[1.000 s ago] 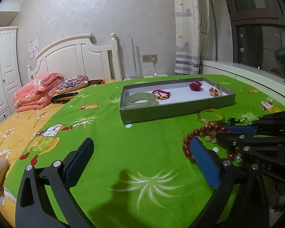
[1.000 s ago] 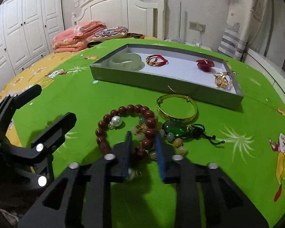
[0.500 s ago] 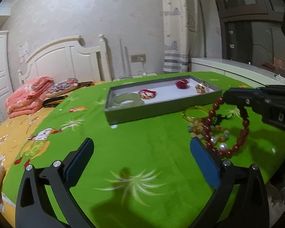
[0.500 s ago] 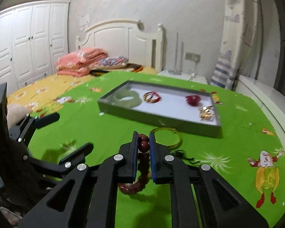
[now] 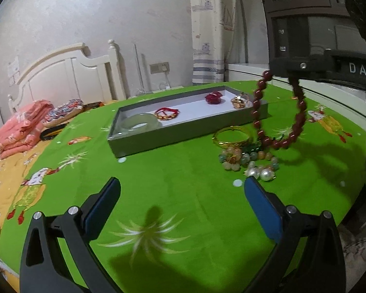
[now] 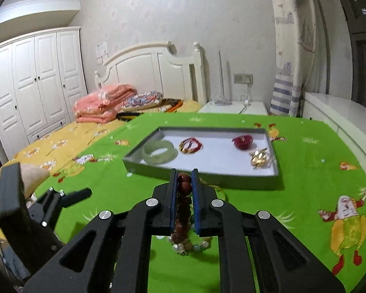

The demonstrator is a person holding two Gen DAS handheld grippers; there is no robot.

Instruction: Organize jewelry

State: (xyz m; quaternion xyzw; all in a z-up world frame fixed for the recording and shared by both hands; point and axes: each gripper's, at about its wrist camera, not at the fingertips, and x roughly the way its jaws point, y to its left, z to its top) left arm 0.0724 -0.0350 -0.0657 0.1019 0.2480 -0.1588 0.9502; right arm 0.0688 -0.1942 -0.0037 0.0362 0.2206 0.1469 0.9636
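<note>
The right gripper (image 6: 184, 190) pinches the red bead bracelet (image 5: 278, 112), which dangles clear of the bedspread, at four o'clock from the grey tray (image 5: 183, 131). The left gripper (image 5: 183, 195) hangs idle, jaws spread wide. Best carry the loop toward twelve o'clock, high enough to clear the tray's near wall, and lower it onto bare white floor between the red-and-gold bangle (image 6: 191, 145) and the gold charm (image 6: 259, 157).

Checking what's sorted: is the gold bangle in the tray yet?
No, the gold bangle lies on the green cloth in front of the tray.
</note>
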